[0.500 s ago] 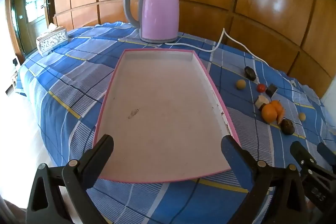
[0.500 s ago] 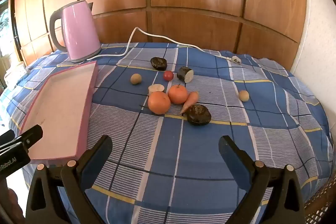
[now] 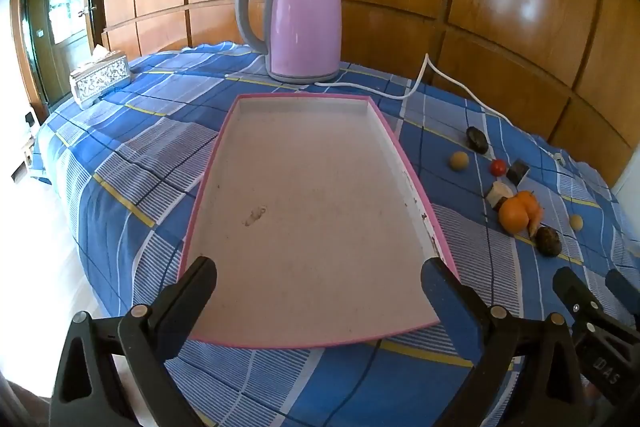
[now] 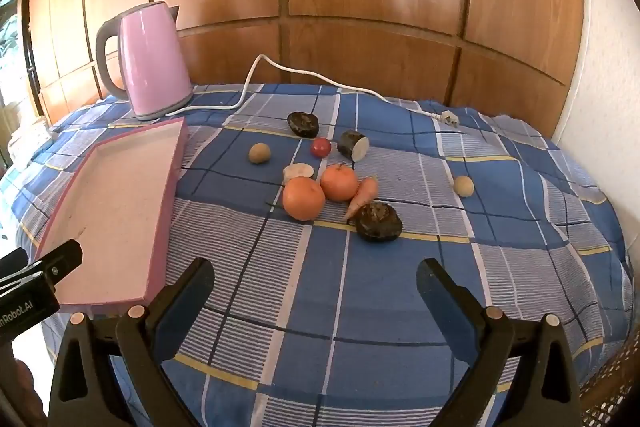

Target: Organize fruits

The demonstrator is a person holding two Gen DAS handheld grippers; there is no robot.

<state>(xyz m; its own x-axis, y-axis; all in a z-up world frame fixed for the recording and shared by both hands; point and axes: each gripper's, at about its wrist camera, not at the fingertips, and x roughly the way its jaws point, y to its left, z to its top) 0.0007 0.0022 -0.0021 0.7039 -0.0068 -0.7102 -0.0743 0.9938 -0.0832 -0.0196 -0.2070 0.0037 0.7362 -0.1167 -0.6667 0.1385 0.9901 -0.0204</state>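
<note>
- Nothing has visibly moved since half a second ago: both views match the earlier ones, fruit and tray in the same places.
- Left gripper (image 3: 318, 281) hangs over the near end of the pink tray (image 3: 414, 183), jaws spread as wide as they go, nothing between them.
- Right gripper (image 4: 314, 283) is likewise wide open and empty, tilted down toward the blue checked cloth (image 4: 400, 307), with the fruit cluster well ahead of it.
- The tray holds no fruit; it lies left of the pile, in front of the pink kettle (image 4: 154, 67).
- On the cloth: a near orange (image 4: 303, 198) touching a second orange (image 4: 339, 183), a carrot (image 4: 362, 197) leaning against a dark avocado-like fruit (image 4: 378, 221), a small red tomato (image 4: 321, 147), and two small tan round fruits (image 4: 259, 153) lying apart.
- Risks, as I judge them: the oranges are round and touching, so a jaw closing on one could nudge its neighbour and set it rolling across the soft, rumpled cloth.
- The carrot could get pinched along with an orange.
- The kettle's white cord (image 4: 320, 79) runs behind the pile, and a long reach might snag it.
</note>
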